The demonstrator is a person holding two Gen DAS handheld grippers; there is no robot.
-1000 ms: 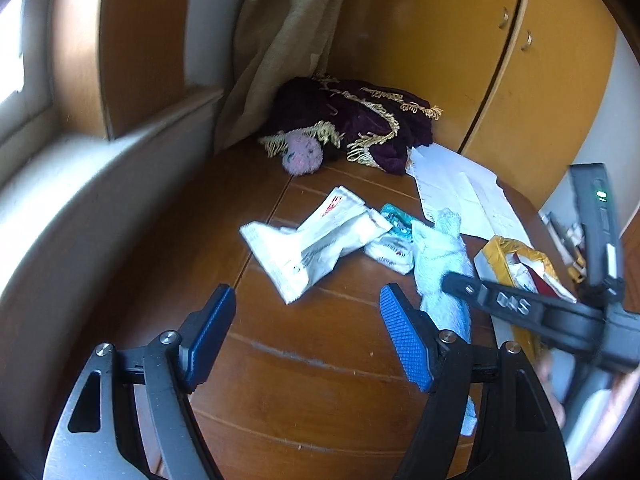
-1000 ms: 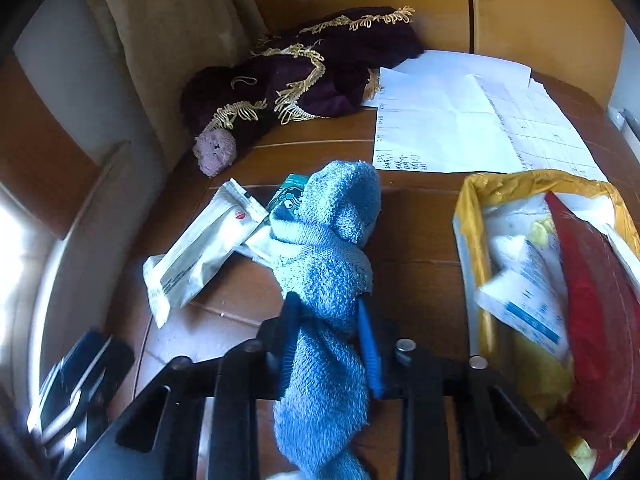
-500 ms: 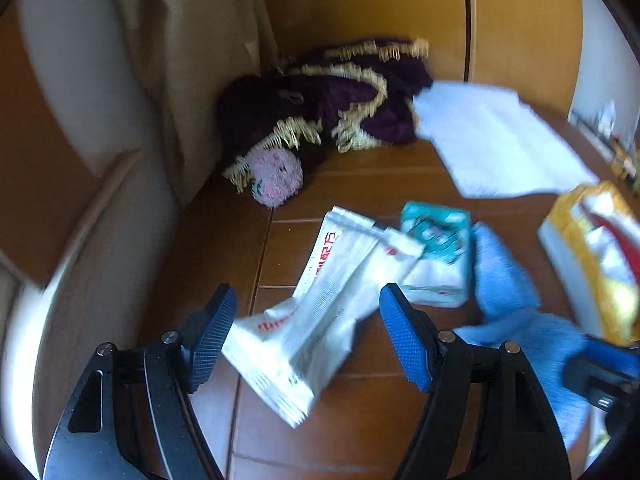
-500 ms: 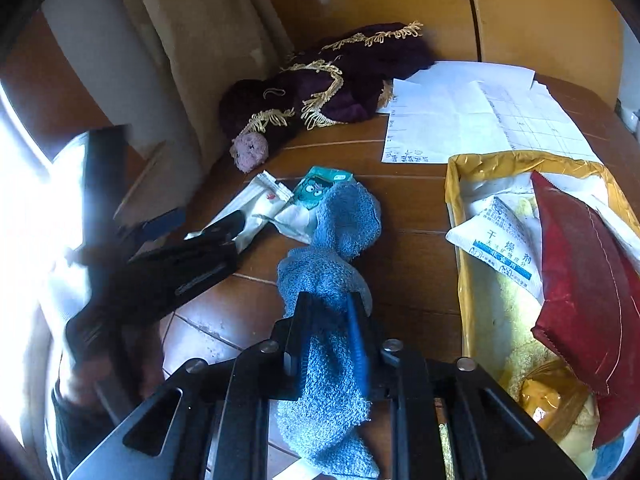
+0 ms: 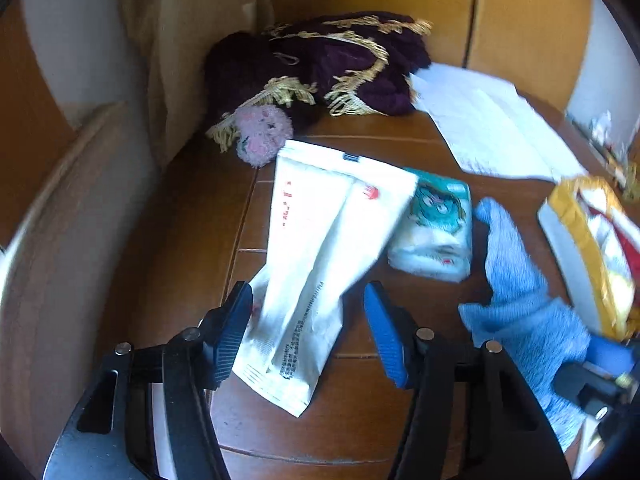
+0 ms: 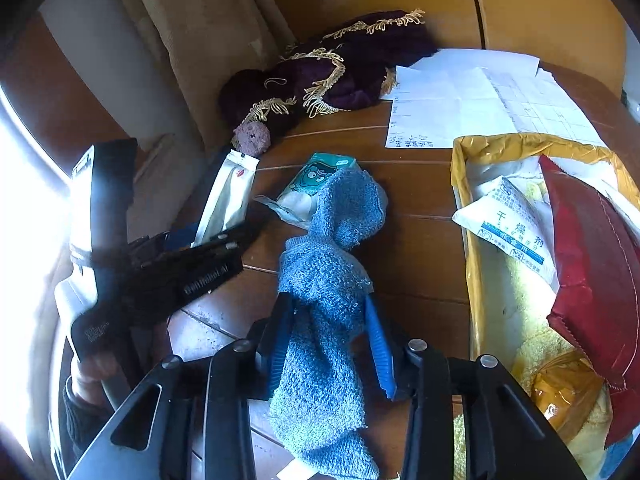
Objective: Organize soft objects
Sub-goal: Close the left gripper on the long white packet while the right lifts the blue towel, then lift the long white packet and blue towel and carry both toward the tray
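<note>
Since the earlier frame, the left gripper (image 5: pixel 308 328) had closed in on the white packet (image 5: pixel 320 256), whose near end now lay between its spread blue pads (image 5: pixel 382 340), not yet clamped. Half a second before, the right gripper (image 6: pixel 326 342) pinched the blue towel (image 6: pixel 328 276) tightly; now its fingers had loosened a little around the cloth, still grasping it on the wooden table (image 6: pixel 416 216). Beside the towel's far end sat a teal tissue pack (image 6: pixel 316 180). To the right, a yellow bag (image 6: pixel 470 240) held a sachet (image 6: pixel 510 224) printed "干燥剂". Red markings on the packet were too blurred to read.
</note>
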